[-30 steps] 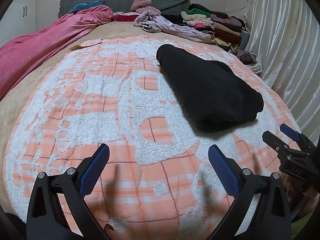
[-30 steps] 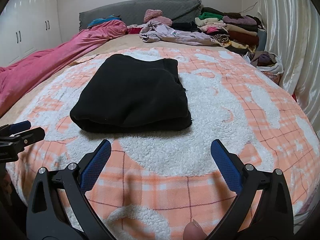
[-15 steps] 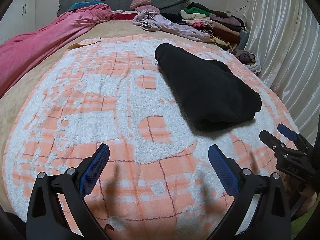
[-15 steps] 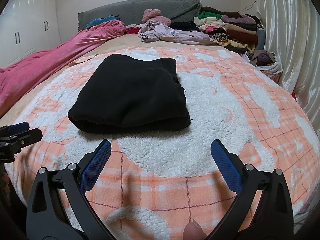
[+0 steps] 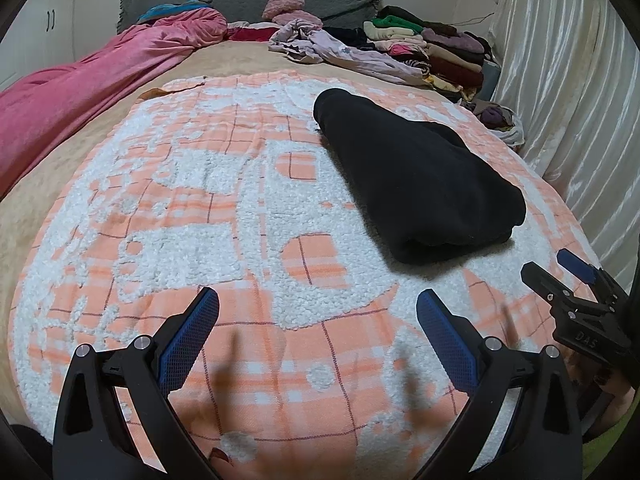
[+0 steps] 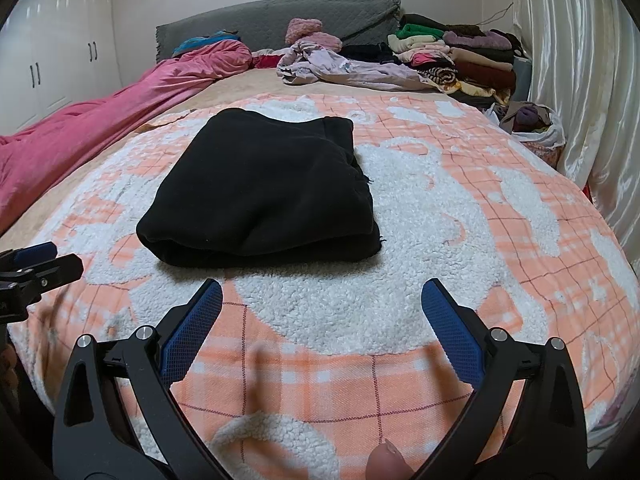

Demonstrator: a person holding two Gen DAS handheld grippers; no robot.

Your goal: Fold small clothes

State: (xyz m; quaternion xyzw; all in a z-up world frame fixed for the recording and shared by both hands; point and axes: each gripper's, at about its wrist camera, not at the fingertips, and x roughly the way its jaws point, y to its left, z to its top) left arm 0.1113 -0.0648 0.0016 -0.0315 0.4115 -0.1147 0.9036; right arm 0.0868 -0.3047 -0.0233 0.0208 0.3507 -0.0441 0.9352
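Both grippers, left (image 5: 318,318) and right (image 6: 322,310), are hanging low in frame, jaws spread wide, gripping nothing. The black garment (image 6: 260,192) is lying folded mid-frame on the blanket (image 6: 460,240). Risk: a pinch catching only the top layer, undoing the fold.

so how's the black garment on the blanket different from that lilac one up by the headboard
The black garment is folded into a compact, thick rectangle; the lilac garment is crumpled and sprawled out unfolded. The black one lies alone on the orange-and-white blanket, just ahead of both hand-held grippers; the lilac one lies far back on the beige sheet beside the stack of folded clothes. Neither is being held.
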